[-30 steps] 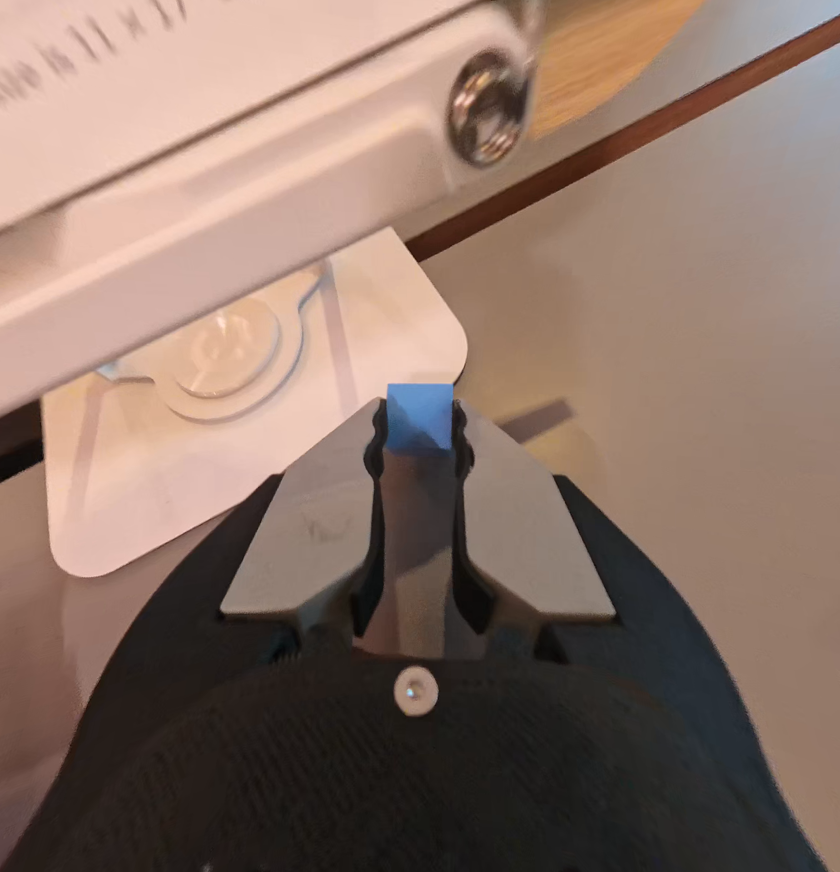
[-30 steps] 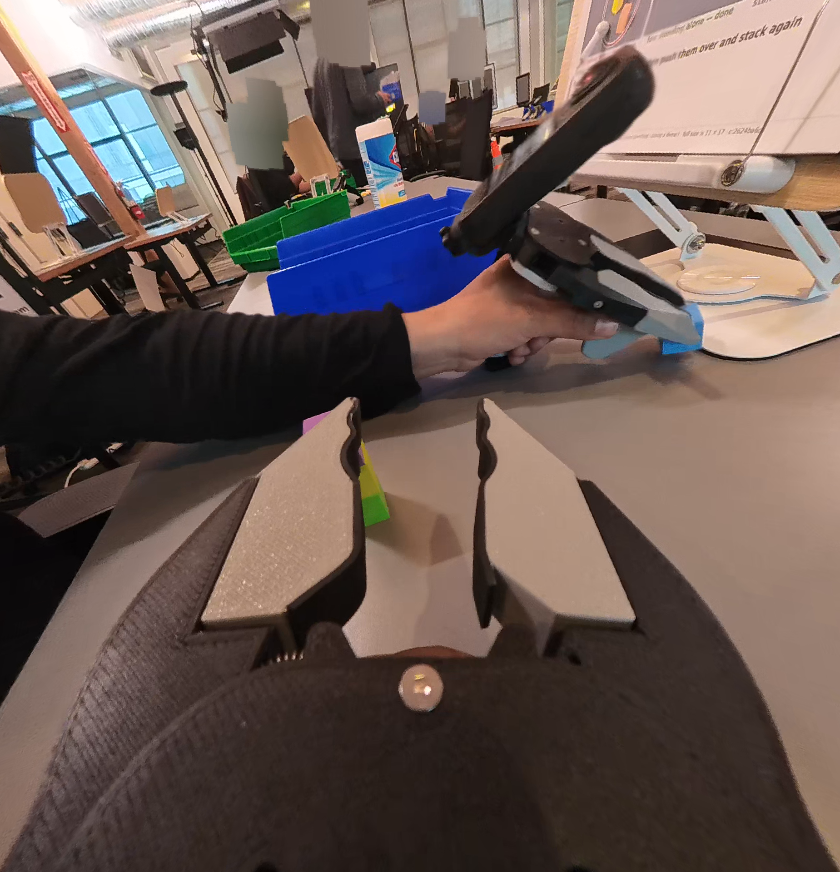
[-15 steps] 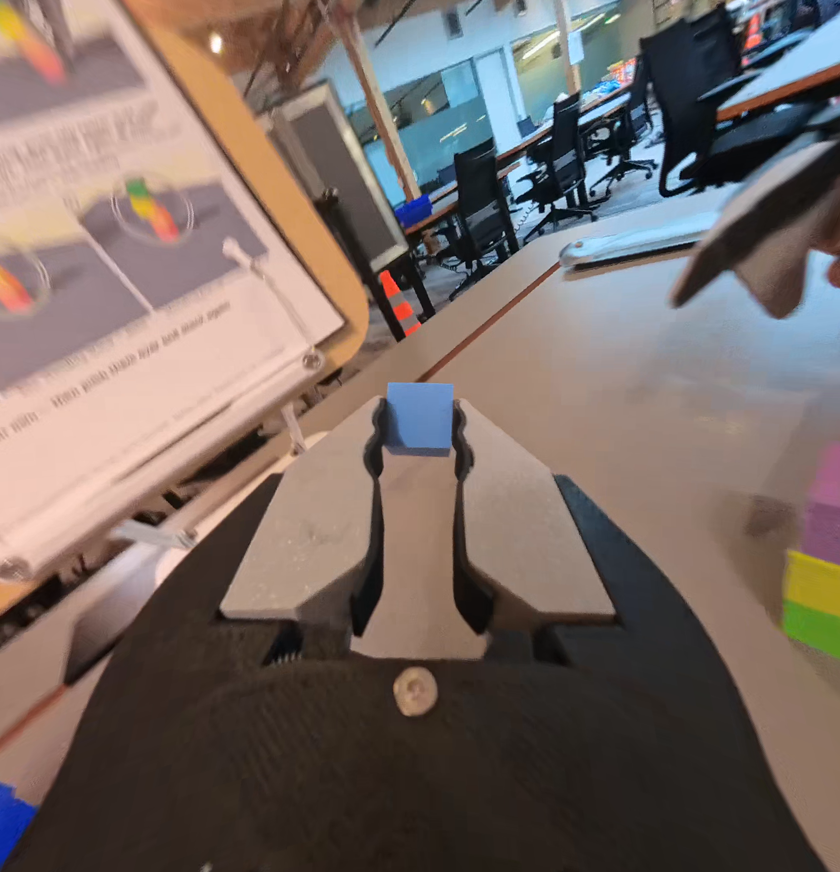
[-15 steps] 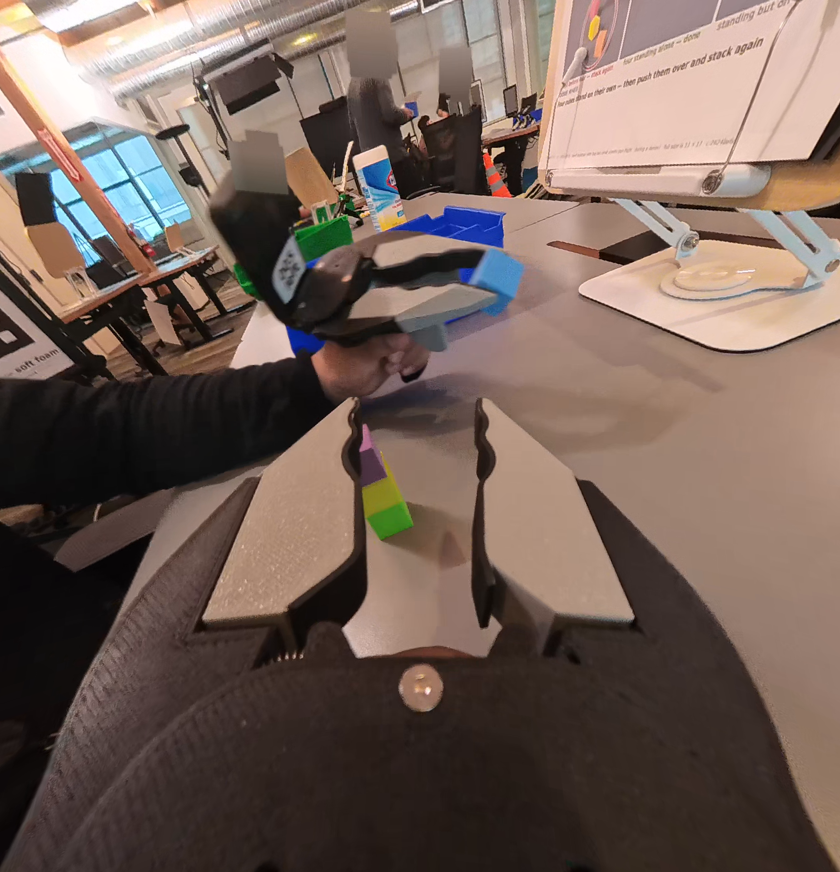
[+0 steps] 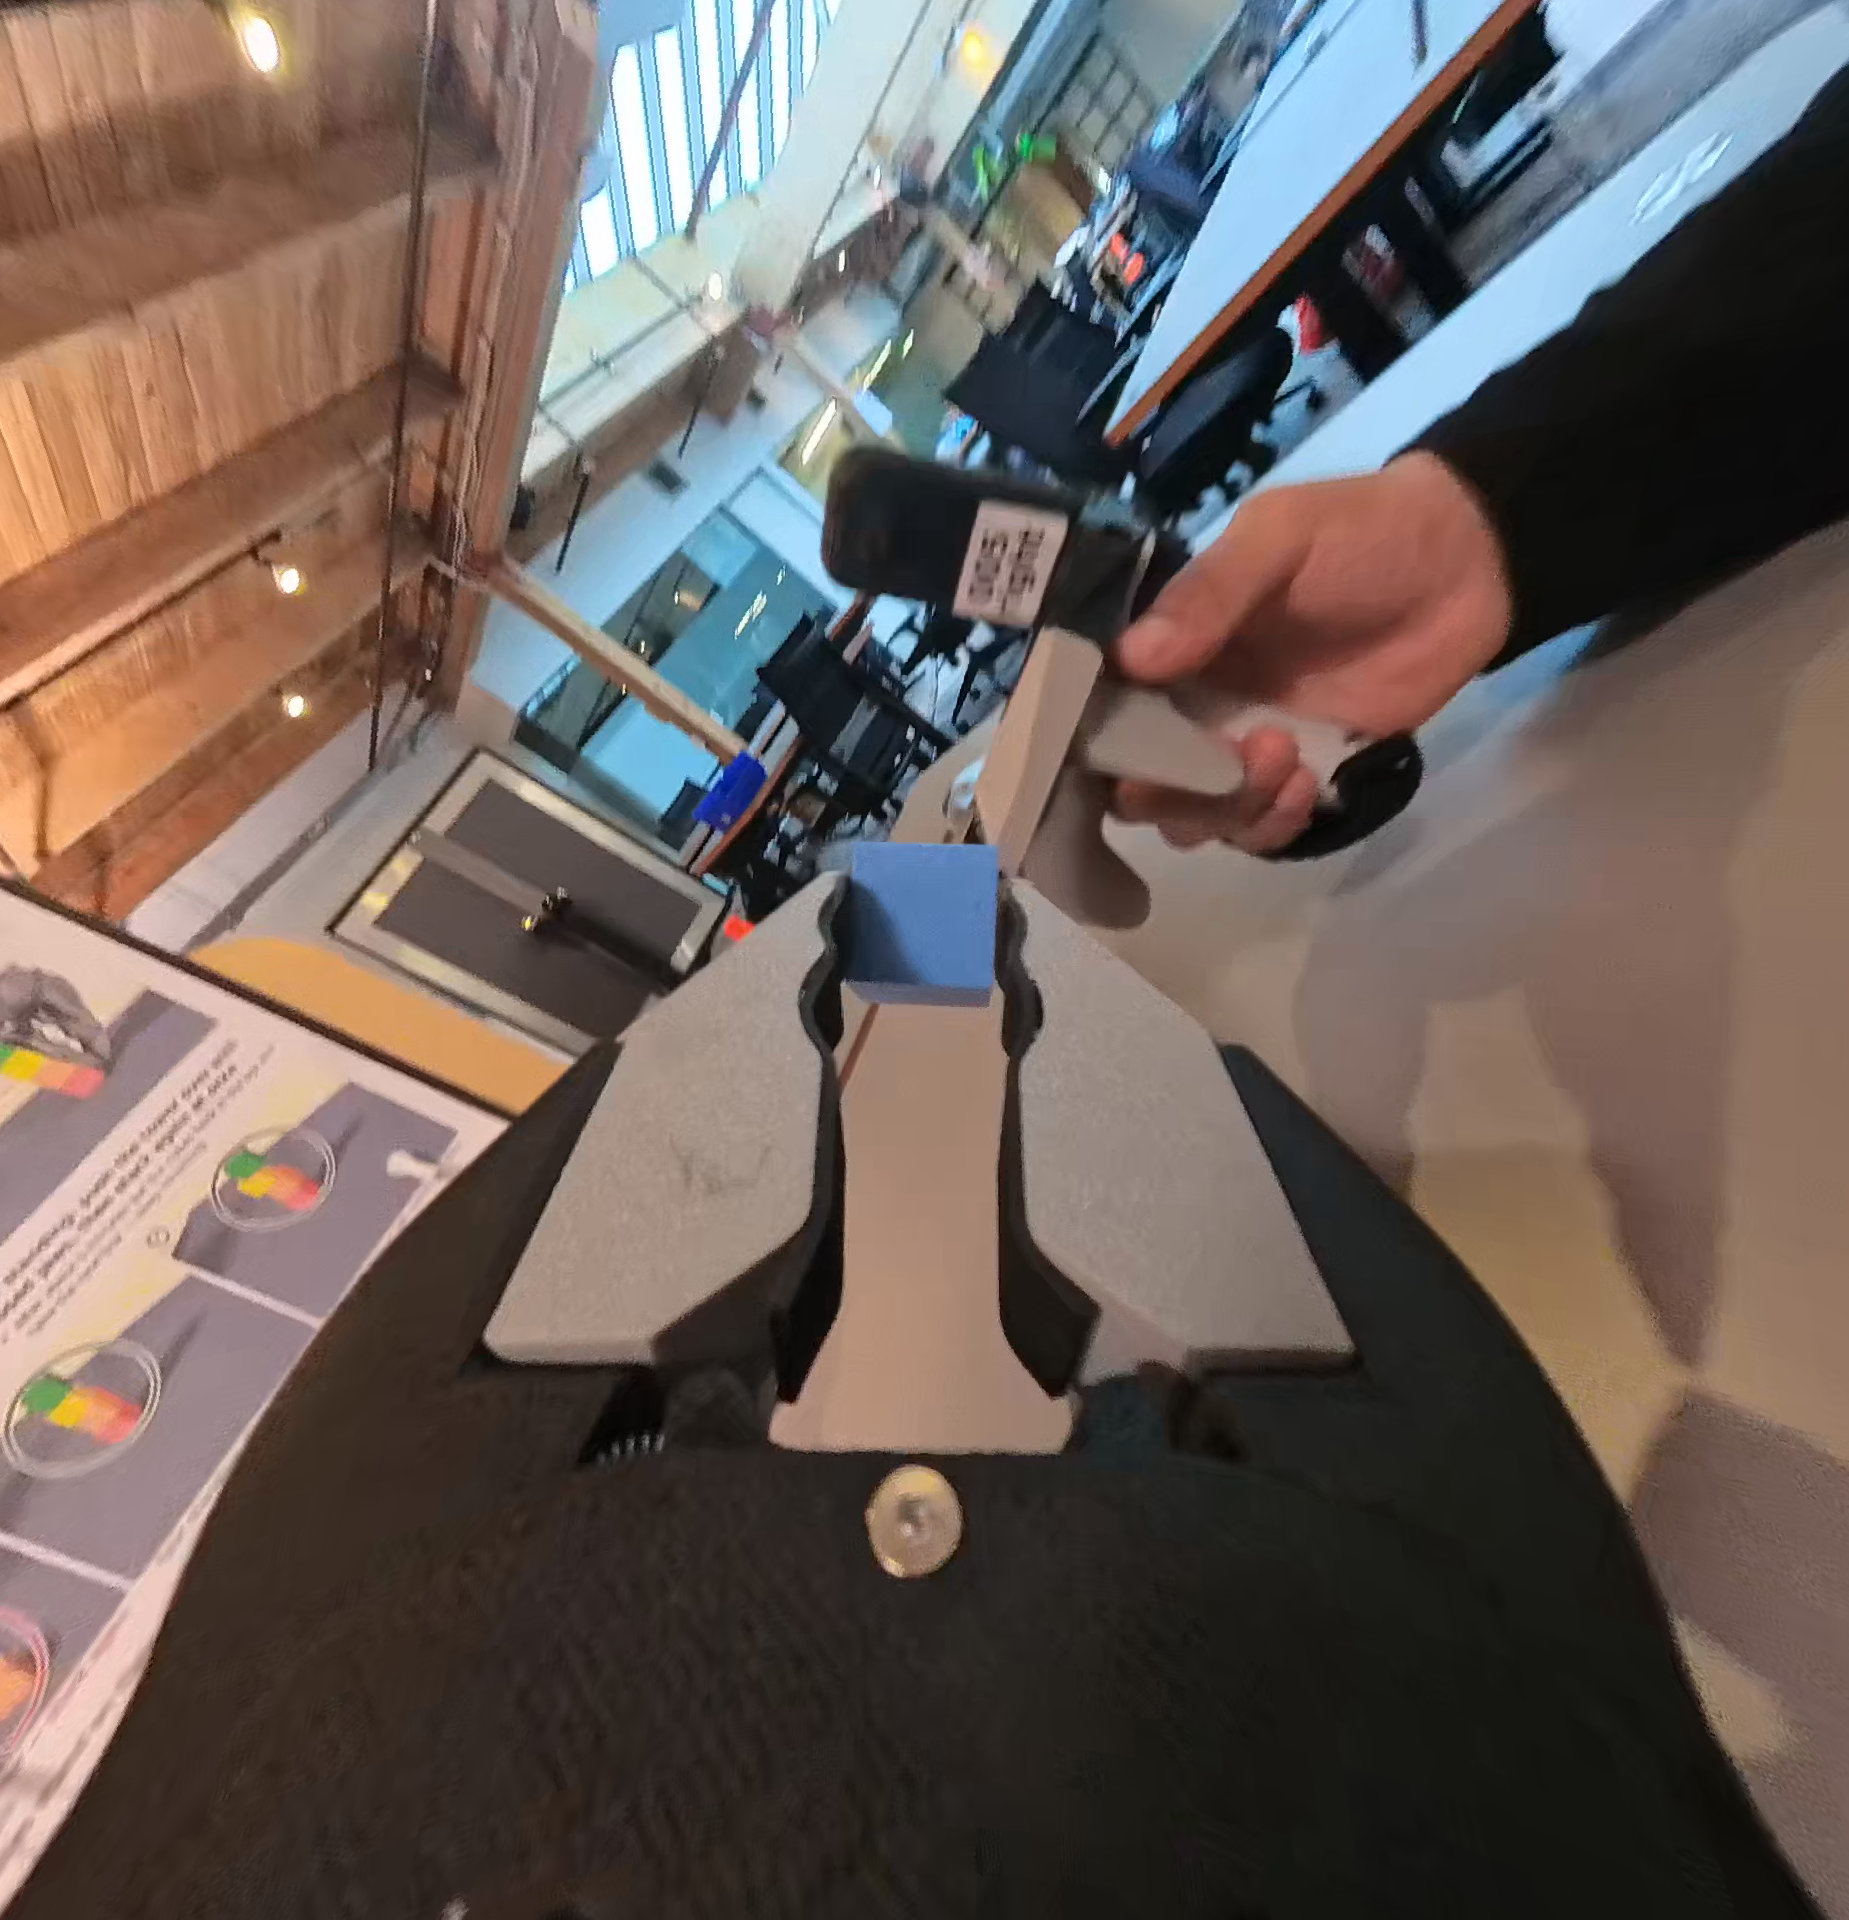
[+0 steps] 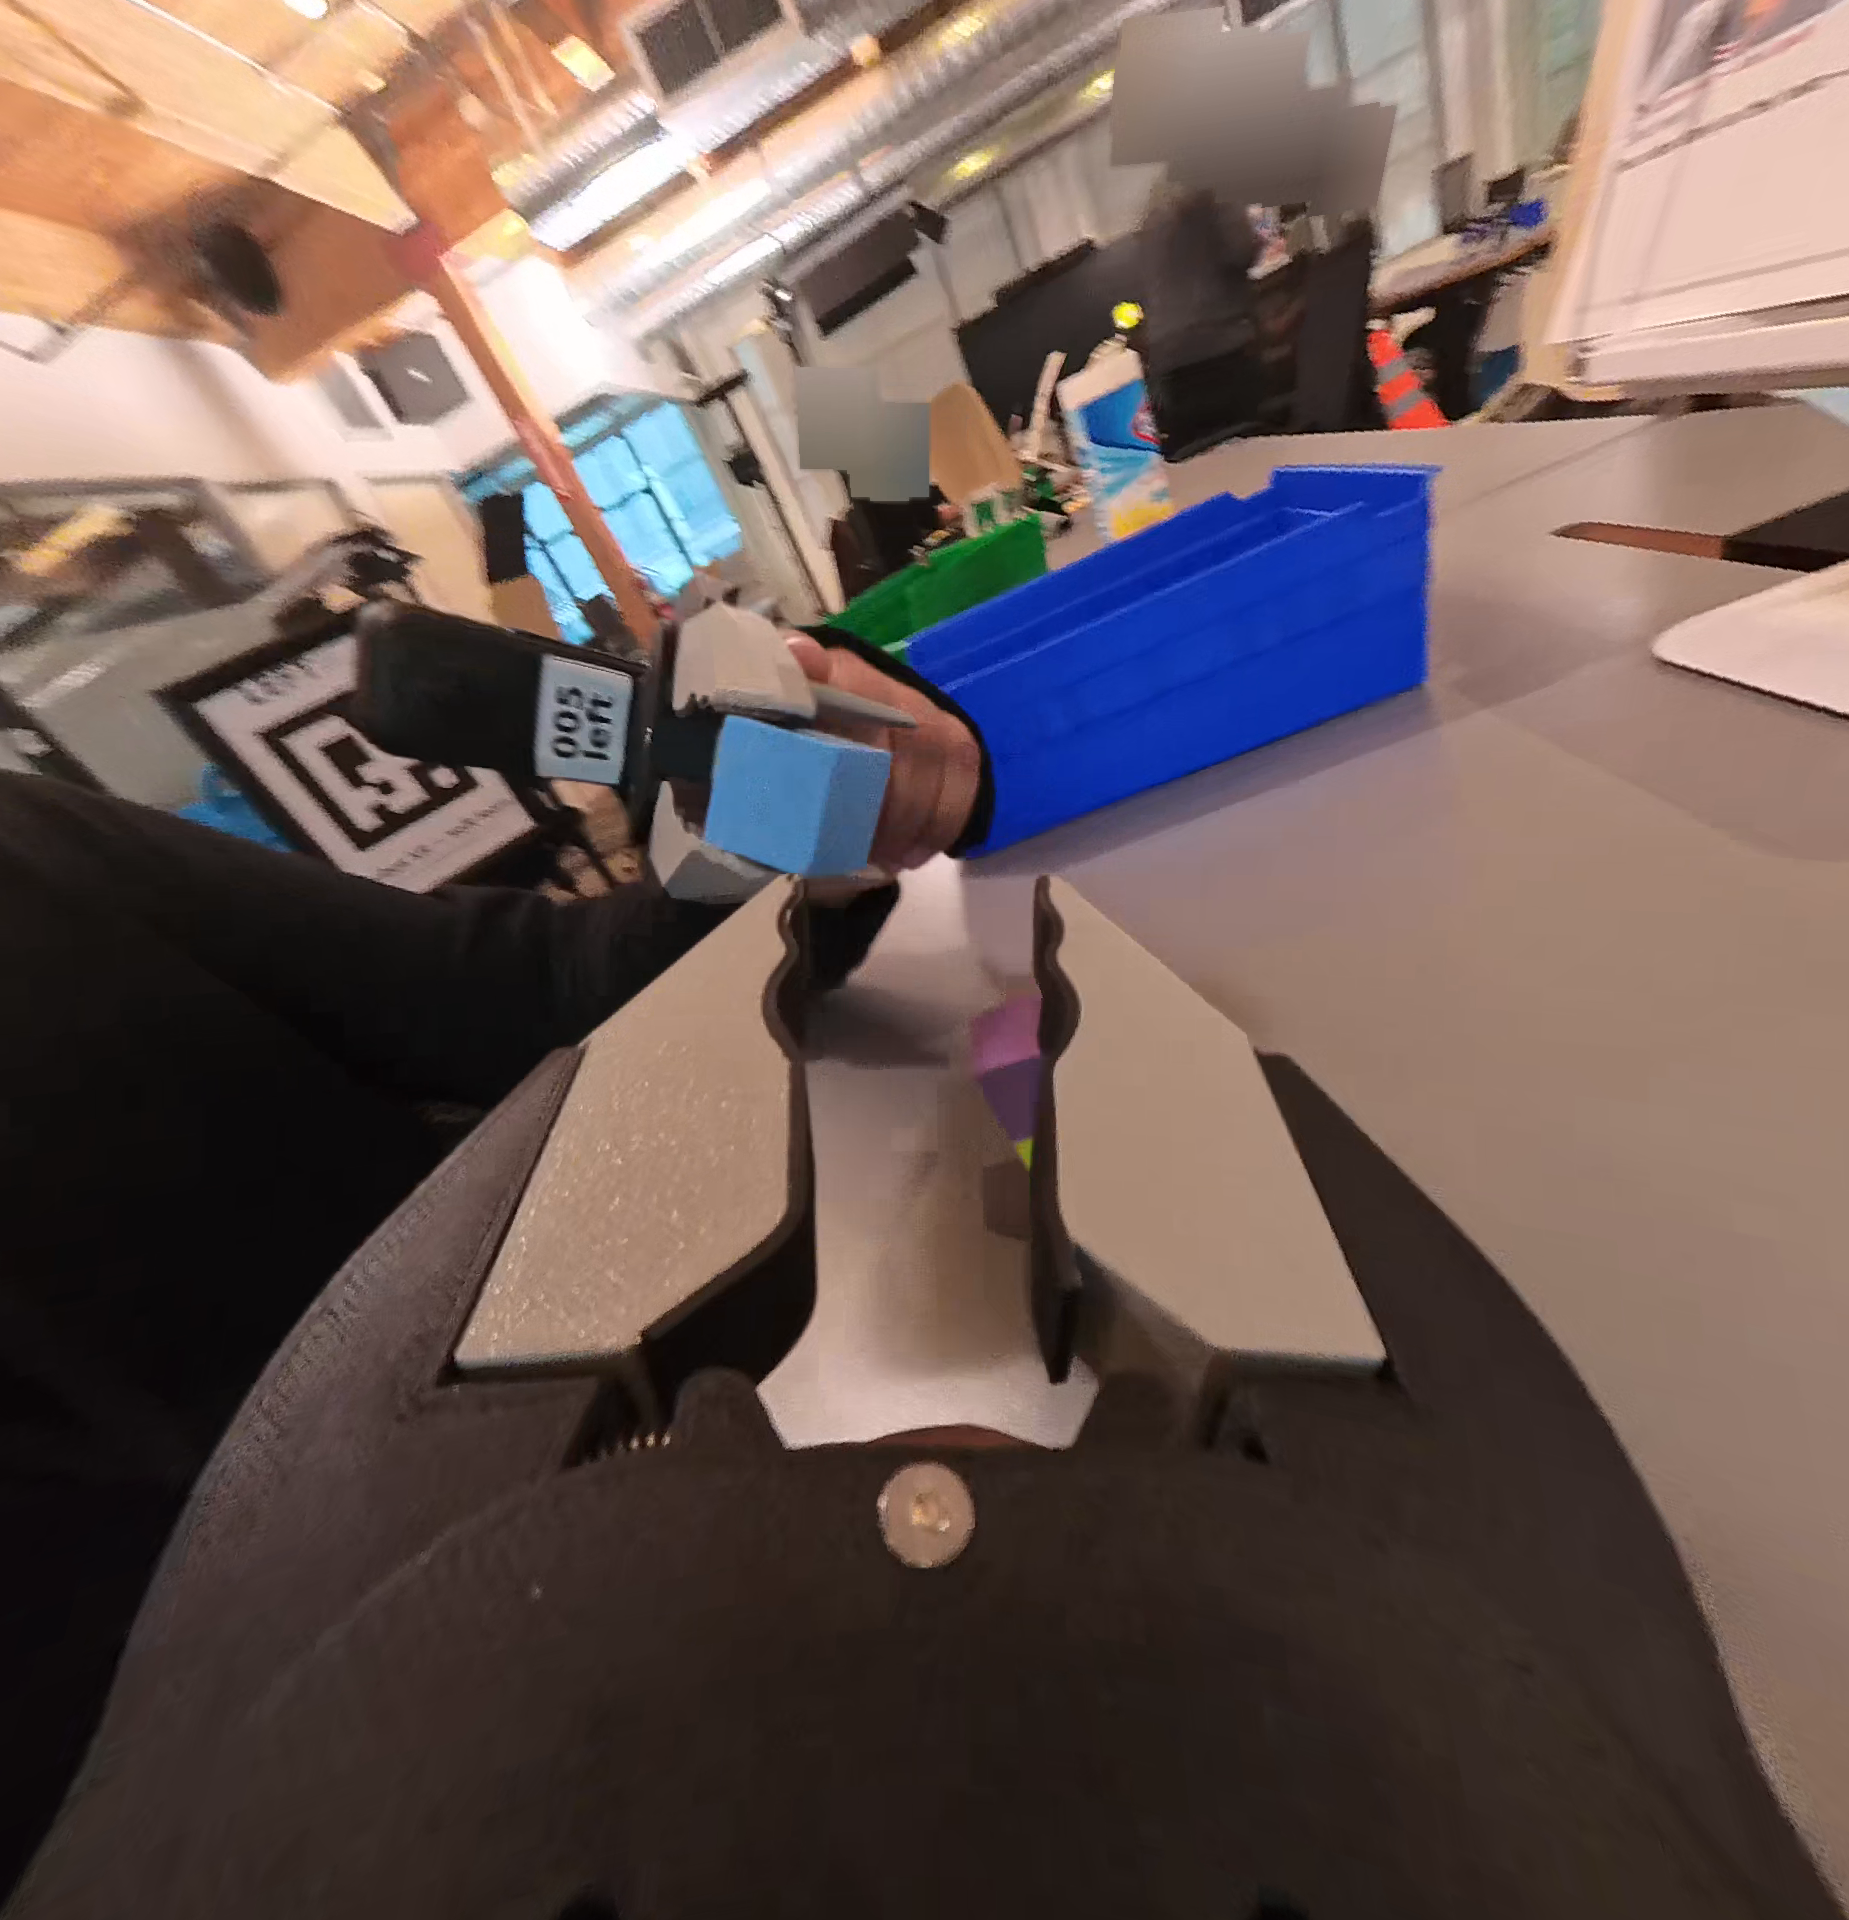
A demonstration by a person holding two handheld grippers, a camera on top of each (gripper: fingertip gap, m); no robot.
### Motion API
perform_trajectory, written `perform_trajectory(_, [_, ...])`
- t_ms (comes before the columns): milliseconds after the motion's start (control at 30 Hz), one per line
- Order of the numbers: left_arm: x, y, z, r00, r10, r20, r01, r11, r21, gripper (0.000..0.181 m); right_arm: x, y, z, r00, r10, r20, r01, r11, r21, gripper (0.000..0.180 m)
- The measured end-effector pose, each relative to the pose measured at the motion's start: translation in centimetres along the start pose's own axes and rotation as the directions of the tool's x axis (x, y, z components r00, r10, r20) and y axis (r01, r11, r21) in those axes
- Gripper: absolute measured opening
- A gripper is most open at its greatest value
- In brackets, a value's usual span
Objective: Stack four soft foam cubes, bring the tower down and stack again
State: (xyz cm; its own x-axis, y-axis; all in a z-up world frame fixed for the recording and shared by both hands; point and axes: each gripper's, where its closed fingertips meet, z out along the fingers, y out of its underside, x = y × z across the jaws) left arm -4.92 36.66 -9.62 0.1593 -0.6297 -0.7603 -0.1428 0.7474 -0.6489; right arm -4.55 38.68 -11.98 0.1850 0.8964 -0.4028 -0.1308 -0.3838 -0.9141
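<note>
My left gripper [image 5: 920, 935] is shut on a blue foam cube [image 5: 920, 940] and holds it in the air, tilted. In the right wrist view the left gripper [image 6: 754, 779] and its blue cube [image 6: 795, 795] hang above the grey table [image 6: 1471, 987], just beyond my right gripper [image 6: 915, 956]. The right gripper is open and empty. A purple cube [image 6: 1008, 1060] tops a short stack on the table, with a yellow sliver [image 6: 1022, 1151] below it; the rest is hidden behind my right finger. The right gripper [image 5: 1055, 831] also shows in the left wrist view, held by a hand.
A blue bin [image 6: 1190, 644] and a green bin [image 6: 951, 577] stand at the table's far side. A white stand base [image 6: 1793, 644] is at the right edge. An instruction board [image 5: 172, 1247] is at the left. People stand far back.
My left gripper has lifted the blue cube from beside the white stand and swung it leftwards, over towards the stack. My right gripper has tilted and shifted, so the stack now sits by its right finger.
</note>
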Motion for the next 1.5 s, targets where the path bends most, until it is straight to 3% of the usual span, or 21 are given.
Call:
perform_trajectory(200, [0.9,-2.6,-0.7,0.999,0.003,-0.033,-0.001,0.997,0.083,0.025,-2.9,-0.9,-0.3,0.978,0.037,0.207,-0.045,0.998,0.037,0.034])
perform_trajectory(433, [1.9,-2.5,-0.3,0.998,0.024,-0.055,-0.02,0.997,0.072,0.026,-4.7,0.4,0.5,0.947,0.071,0.313,-0.062,0.997,-0.039,0.036])
perform_trajectory(1033, [1.6,0.7,0.3,0.998,0.036,-0.042,-0.038,0.999,-0.038,0.025,-3.7,0.2,0.0,0.973,0.027,0.23,-0.02,0.999,-0.03,0.034])
perform_trajectory(1233, [1.9,2.6,1.0,0.985,0.172,-0.023,-0.174,0.969,-0.175,0.026,-1.5,0.9,0.6,0.994,0.044,0.095,-0.036,0.996,-0.081,0.03])
perform_trajectory(1500, [1.7,4.4,1.1,0.951,0.306,-0.033,-0.302,0.905,-0.301,0.026,0.4,1.4,1.5,0.987,-0.112,-0.115,0.095,0.985,-0.145,0.031])
